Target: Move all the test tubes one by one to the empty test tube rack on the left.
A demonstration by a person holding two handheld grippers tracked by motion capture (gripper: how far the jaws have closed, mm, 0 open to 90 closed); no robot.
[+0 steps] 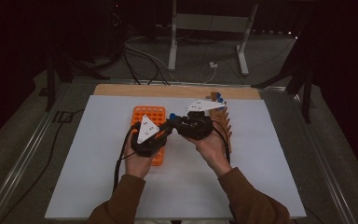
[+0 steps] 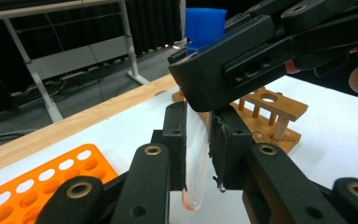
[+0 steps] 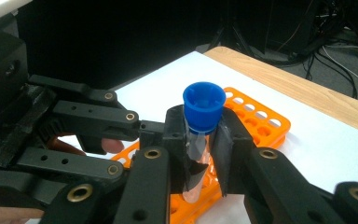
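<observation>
Both grippers clamp one tube [image 2: 193, 154] above the orange rack [image 1: 150, 122]: left gripper [image 2: 196, 140] low, right gripper [image 3: 200, 140] under the cap [image 3: 204, 108]; opposing pulls could crack it.

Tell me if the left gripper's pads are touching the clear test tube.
Touching. In the left gripper view, the left gripper has both pads pressed against the sides of the clear test tube, with no gap visible.

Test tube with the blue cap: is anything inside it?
The test tube looks clear and empty through its bare lower wall and rounded tip. Both claws, left and right, are shut on it, so their pads cover its middle; the blue cap hides the mouth.
</observation>
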